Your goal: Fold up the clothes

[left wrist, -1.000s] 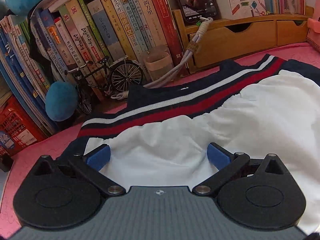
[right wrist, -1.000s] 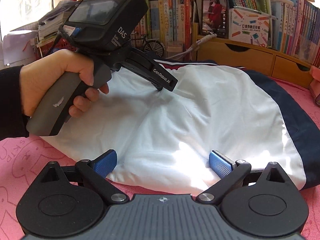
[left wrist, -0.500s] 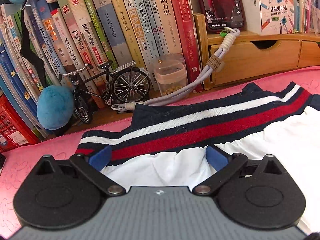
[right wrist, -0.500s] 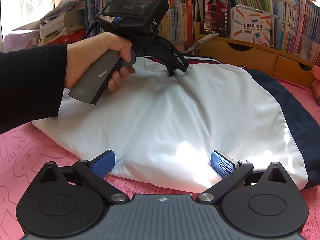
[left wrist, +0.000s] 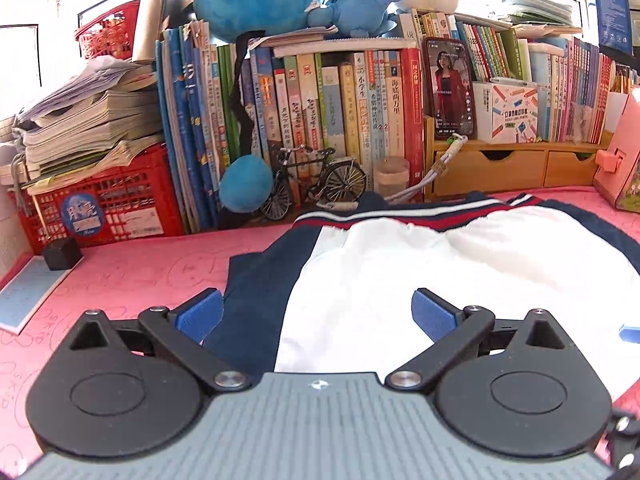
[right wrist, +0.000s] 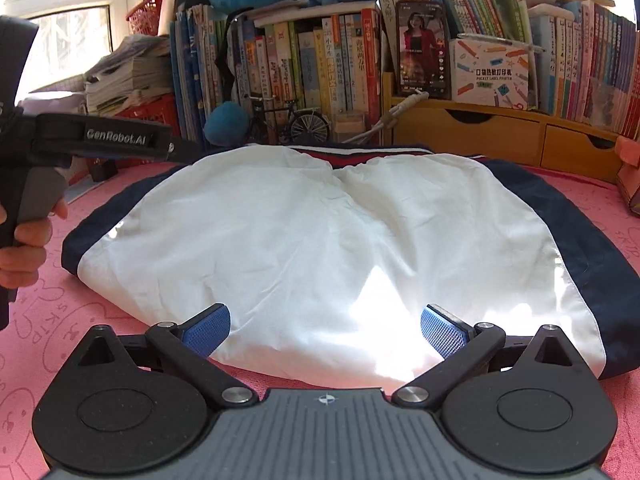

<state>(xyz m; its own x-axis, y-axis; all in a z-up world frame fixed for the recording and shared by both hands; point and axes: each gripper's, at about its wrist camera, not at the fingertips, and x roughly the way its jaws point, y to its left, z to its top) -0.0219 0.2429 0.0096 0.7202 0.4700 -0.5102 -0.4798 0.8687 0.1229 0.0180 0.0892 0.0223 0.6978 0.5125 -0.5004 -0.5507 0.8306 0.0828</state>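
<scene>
My left gripper [left wrist: 316, 314] hangs over the near-left part of the garment [left wrist: 440, 264], its blue fingers [left wrist: 199, 315] spread wide with nothing between them. My right gripper [right wrist: 326, 332] sits at the near hem, its fingers [right wrist: 442, 336] equally apart and empty. The garment, white with navy side panels and a red, white and navy striped band [right wrist: 360, 155], lies spread flat on the pink counter [right wrist: 80, 320]. Its long axis runs left to right across my view, with the striped band pointing away from me towards the bookshelf [left wrist: 320, 100] and the model bicycle [left wrist: 316, 180], and the white hem nearest me. In the right wrist view, a hand [right wrist: 24, 236] holds the left gripper's handle beside the garment's left edge.
</scene>
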